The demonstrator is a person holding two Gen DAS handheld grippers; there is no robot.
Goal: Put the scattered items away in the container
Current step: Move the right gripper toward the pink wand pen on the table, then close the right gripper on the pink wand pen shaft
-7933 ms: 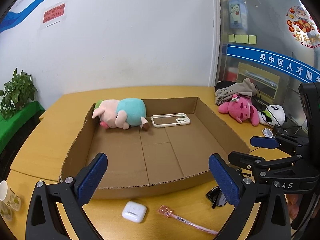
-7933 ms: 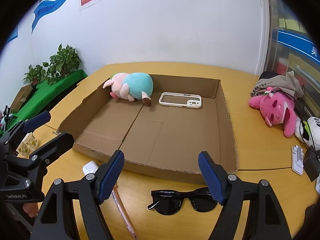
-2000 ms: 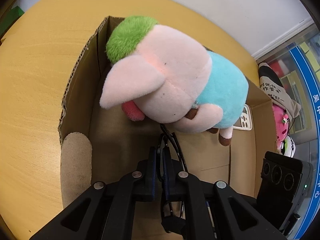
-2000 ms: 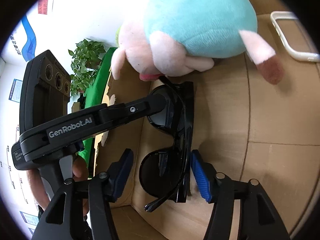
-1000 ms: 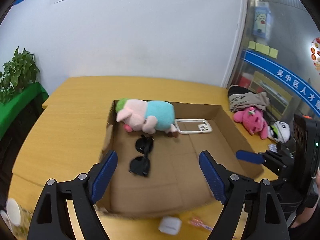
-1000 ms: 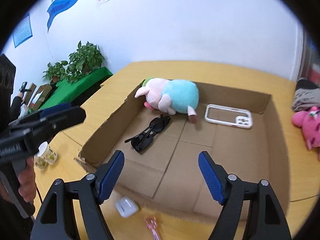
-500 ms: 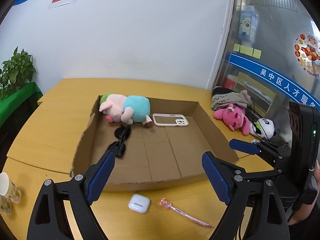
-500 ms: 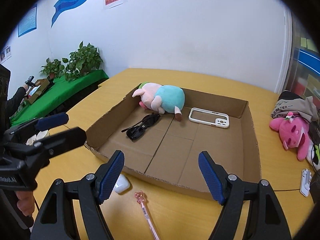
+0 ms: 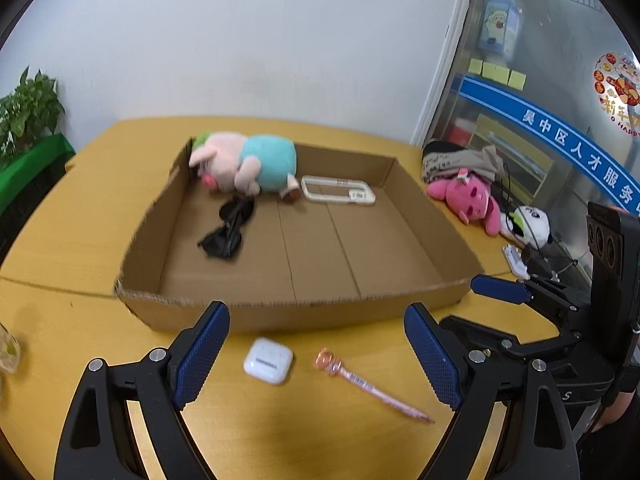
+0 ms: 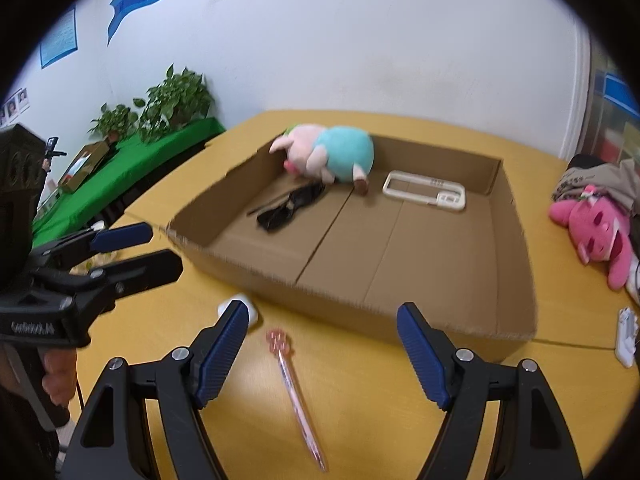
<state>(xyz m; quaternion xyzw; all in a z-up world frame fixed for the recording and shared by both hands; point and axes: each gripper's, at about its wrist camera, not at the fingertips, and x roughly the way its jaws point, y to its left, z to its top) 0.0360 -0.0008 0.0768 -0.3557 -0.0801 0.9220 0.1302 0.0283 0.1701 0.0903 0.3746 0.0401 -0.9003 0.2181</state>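
A shallow cardboard box [image 9: 296, 312] [image 10: 360, 312] lies on the yellow table. In it are a pink-and-teal plush pig [image 9: 248, 162] [image 10: 328, 154], black sunglasses [image 9: 230, 226] [image 10: 290, 204] and a white phone case [image 9: 338, 194] [image 10: 424, 192]. In front of the box lie a white earbud case [image 9: 268, 360] [image 10: 236, 308] and a pink pen [image 9: 372, 388] [image 10: 296, 388]. My left gripper [image 9: 316, 356] is open and empty above the earbud case and pen. My right gripper [image 10: 328, 350] is open and empty above the pen.
A pink plush [image 9: 468, 196] [image 10: 596, 232], a panda plush [image 9: 528, 226], folded clothes [image 9: 460, 162] and a small white device [image 10: 626, 334] lie right of the box. Potted plants [image 10: 172, 100] stand on a green surface at the left. A cup [image 9: 8, 352] shows at the left edge.
Both grippers have dropped lower and closer to the table's front, toward the earbud case and pen. The sunglasses stay in the box where they were released.
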